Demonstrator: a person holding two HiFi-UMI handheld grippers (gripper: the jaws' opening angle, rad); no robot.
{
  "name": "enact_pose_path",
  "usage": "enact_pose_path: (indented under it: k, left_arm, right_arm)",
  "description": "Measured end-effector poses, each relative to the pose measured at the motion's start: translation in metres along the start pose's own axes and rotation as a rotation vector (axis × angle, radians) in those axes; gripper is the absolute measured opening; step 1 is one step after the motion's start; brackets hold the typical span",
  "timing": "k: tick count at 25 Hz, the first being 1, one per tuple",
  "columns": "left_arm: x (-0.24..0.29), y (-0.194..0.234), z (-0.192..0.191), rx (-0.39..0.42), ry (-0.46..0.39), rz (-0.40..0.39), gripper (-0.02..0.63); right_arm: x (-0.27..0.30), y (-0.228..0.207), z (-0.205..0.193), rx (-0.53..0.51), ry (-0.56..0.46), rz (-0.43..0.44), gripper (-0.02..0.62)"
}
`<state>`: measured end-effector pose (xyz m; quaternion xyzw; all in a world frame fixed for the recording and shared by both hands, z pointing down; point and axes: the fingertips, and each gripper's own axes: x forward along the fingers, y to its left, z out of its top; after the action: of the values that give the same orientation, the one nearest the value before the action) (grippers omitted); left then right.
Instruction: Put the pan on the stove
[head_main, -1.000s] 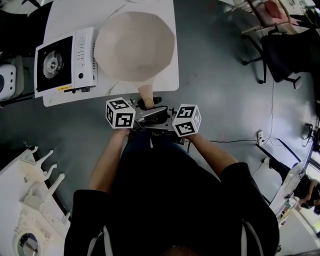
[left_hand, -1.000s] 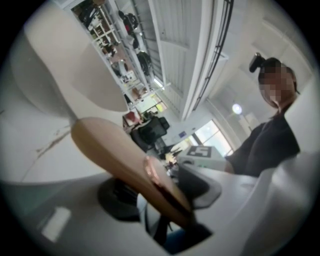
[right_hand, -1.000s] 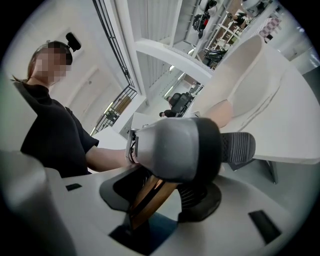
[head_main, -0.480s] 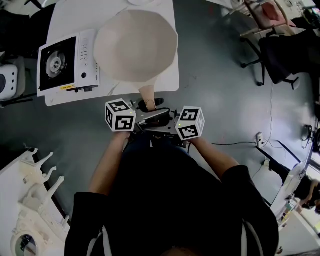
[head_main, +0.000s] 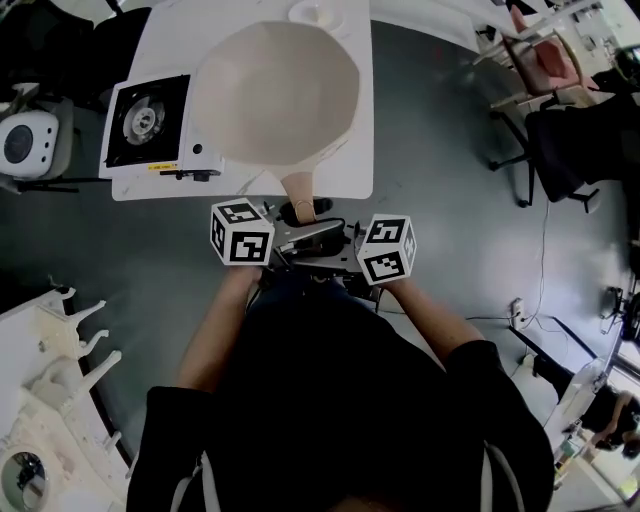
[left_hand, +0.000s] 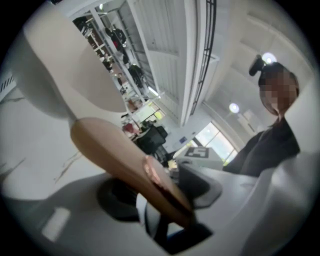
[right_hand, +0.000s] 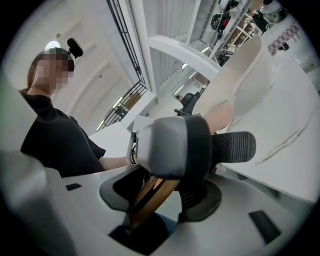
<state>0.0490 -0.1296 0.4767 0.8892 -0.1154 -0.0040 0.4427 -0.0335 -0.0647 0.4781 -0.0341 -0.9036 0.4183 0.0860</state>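
A large cream pan (head_main: 275, 95) hangs over the white table (head_main: 345, 170), its wooden handle (head_main: 297, 190) pointing toward me. Its left rim overlaps the control strip of the portable stove (head_main: 148, 122), which sits at the table's left end. My left gripper (head_main: 285, 215) and right gripper (head_main: 325, 225) meet at the handle's end, both shut on it. The left gripper view has the handle (left_hand: 120, 160) running between the jaws up to the pan's bowl (left_hand: 65, 75). In the right gripper view the handle's end (right_hand: 150, 197) sits clamped under a grey finger (right_hand: 172, 145).
A small white dish (head_main: 318, 15) sits at the table's far edge. A white appliance (head_main: 30, 145) stands left of the table, a white rack (head_main: 50, 380) on the floor at lower left. Chairs (head_main: 560, 140) stand to the right.
The pan has moved left and now covers the stove's control strip, which was in plain sight before. Both grippers stay closed on the handle.
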Motion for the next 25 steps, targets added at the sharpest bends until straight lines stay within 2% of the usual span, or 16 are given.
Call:
enact_pose_path:
  k: [10,14,20,25]
  left_arm:
    - [-0.050,0.000,0.030,0.016,-0.103,0.111,0.227]
    - [-0.075,0.000,0.042,0.013,-0.137,0.137,0.228]
    - [-0.138,0.008,0.056,0.004,-0.192,0.175,0.229]
    - [-0.153,0.011,0.061,-0.002,-0.220,0.211,0.229]
  right_arm:
    - [0.037,0.018,0.024,-0.042,0.086,0.120,0.204]
    - [0.058,0.024,0.035,-0.047,0.115,0.156,0.204]
    - [0.115,0.032,0.050,-0.055,0.164,0.196,0.204]
    - [0.127,0.035,0.054,-0.055,0.185,0.235,0.204]
